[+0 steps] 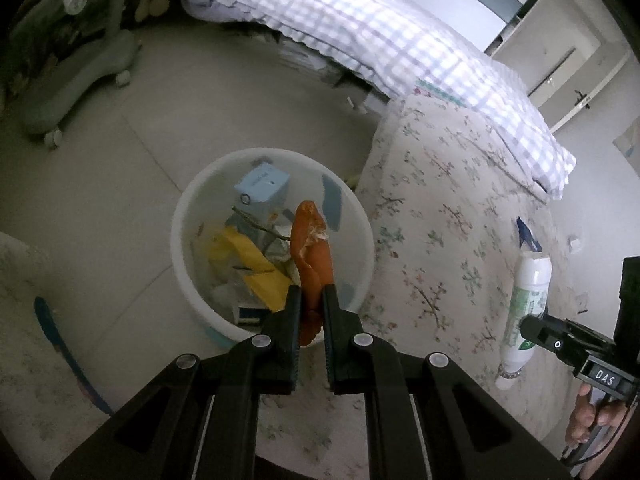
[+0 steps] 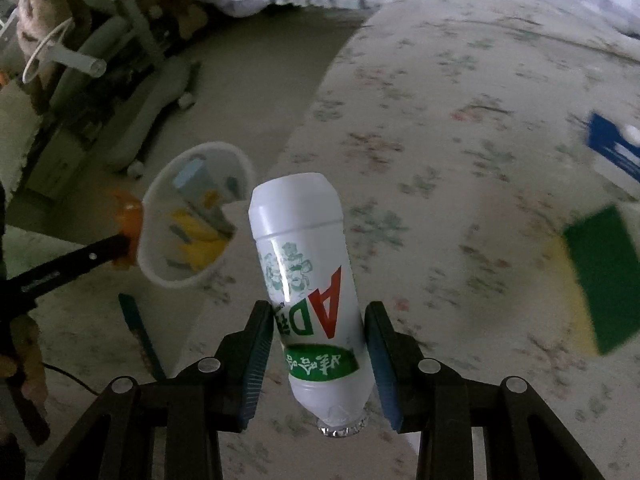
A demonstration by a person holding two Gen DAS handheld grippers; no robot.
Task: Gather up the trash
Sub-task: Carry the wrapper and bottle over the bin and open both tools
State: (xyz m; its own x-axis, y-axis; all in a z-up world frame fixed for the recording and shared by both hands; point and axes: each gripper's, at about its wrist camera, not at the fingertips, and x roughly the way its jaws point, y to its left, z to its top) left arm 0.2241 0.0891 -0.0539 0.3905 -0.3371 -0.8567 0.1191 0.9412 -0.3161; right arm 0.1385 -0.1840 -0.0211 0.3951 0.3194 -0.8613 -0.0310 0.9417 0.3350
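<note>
Orange peel (image 1: 310, 264) is pinched tight in my left gripper (image 1: 311, 300), jaws nearly closed on it, and it's hanging right over the white bin (image 1: 178, 240) that sits on the tile floor beside the floral rug (image 1: 440, 208). The bin already has a yellow wrapper (image 1: 252, 264) and a light blue box (image 1: 262, 186) in it, so there's room. My right gripper (image 2: 320, 340) is clamped about halfway on a white bottle (image 2: 304, 264), neck end toward the camera, held up over the rug and well off to the side of the bin.

For the drop, I'd want the peel's lower end clearly inside the rim before letting go. It looks floppy and light, so I'd open the jaws fully in case it sticks to a pad. Then I'd swing the bottle over the opening, not the near wall; it looks hard enough to bounce off the rim and roll. A green and yellow sponge (image 2: 600, 280) and a blue packet (image 2: 616, 152) are on the rug too, probably next.
</note>
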